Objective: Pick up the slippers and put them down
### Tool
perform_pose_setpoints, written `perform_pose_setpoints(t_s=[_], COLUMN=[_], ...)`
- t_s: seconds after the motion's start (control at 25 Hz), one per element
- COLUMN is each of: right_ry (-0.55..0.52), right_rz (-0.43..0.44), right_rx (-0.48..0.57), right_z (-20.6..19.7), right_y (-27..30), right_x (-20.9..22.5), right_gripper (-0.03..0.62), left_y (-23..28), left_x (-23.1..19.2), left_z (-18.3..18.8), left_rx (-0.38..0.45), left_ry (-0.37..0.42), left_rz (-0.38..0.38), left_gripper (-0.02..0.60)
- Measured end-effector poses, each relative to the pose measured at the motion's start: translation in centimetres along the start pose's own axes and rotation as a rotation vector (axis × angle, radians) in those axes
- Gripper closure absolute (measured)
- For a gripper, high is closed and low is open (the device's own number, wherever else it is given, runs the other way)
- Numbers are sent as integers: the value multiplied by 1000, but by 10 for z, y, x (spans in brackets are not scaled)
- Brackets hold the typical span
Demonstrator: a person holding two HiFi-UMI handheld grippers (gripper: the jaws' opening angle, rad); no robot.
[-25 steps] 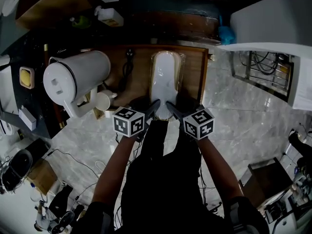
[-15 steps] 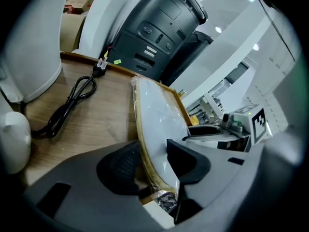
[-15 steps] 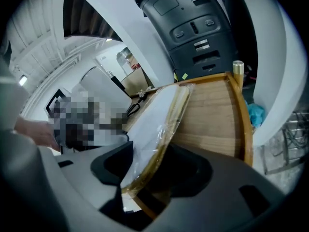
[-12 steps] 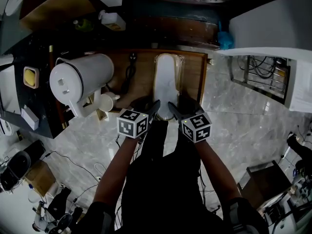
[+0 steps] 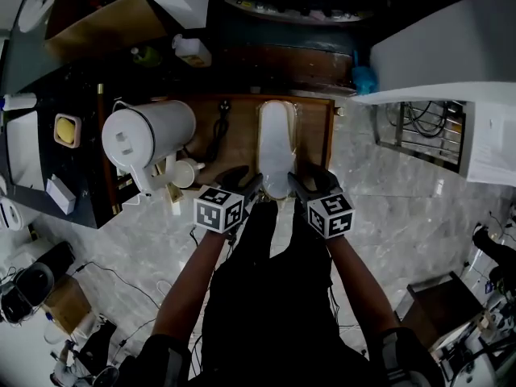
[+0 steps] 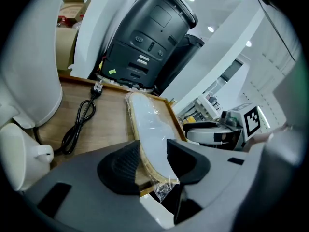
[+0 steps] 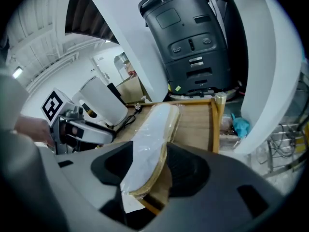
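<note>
Two grippers on one pack, nearest us. We have the left gripper [image 5: 255,185] and right gripper [image 5: 295,183] side by side at the near end of the white plastic-wrapped slippers with a tan sole edge [image 5: 276,142].

Left gripper [image 6: 153,151]: jaws partly open and just been widening slightly. The slippers [image 6: 147,124] sit between them, with pads on either side of the near end.

Right gripper [image 7: 150,161]: jaws also fairly wide, clamped across the slippers [image 7: 152,129], which sit canted between the pads.

Long axis runs straight away from us, from the near edge of the brown wooden tabletop with a raised rim [image 5: 318,135] toward its back rim. The near end looks raised off the wood and the far end rests on it.

Hard to read:
- Jaws cover the near tip in all views.
- We can't tell heel from toe, or whether the wrap holds one slipper or a stacked pair.
- Our dark clothing blocks the floor below the grippers.

Left of the slippers are a coiled black power cable [image 5: 219,127], a small white cup [image 5: 187,172] and a big white cylindrical lidded container [image 5: 149,135]. Beyond the back rim stands a dark grey machine housing [image 6: 145,37].
</note>
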State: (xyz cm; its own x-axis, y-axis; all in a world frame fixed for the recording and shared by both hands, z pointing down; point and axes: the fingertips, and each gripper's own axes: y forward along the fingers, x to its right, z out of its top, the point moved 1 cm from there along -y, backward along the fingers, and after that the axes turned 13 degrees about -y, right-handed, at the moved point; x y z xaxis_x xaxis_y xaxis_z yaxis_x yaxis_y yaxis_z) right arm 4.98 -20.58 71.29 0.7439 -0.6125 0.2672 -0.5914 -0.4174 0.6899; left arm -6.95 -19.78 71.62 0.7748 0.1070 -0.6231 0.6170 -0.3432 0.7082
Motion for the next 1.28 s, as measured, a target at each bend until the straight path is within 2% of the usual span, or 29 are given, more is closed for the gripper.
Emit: perform_pose_setpoints(t_s=[0.08,0.16,0.2,0.28,0.32,0.48,0.92,1.28], right_ry=[-20,-50,-68,-94,-102,-142,-245,-248], right_rz=[39,53,54,65,76,115,160,117], right_rx=[15,29,36,53,62,89,108,137], right_z=[9,19,25,35,40,57,88,88], right_y=[-6,-15,-20,-30,-34,-53,-97,-125], right_x=[-10,-18,-21,-31,-36,-54,-84,-84], right_gripper=[399,473,529,580,584,586,586,586], left_y=[-5,-11,-15,-27,-34,-56,-98,-118], left_x=[12,26,32,45,50,67,98,122], left_z=[2,5,7,13,15,22,19,11], left_rx=[4,12,22,55,74,131,165,168], left_ry=[11,21,28,49,59,75,121,152], left_rz=[-16,-34,-41,-52,-59,-92,-171,-220], left_gripper=[407,416,432,504,537,568,571,571])
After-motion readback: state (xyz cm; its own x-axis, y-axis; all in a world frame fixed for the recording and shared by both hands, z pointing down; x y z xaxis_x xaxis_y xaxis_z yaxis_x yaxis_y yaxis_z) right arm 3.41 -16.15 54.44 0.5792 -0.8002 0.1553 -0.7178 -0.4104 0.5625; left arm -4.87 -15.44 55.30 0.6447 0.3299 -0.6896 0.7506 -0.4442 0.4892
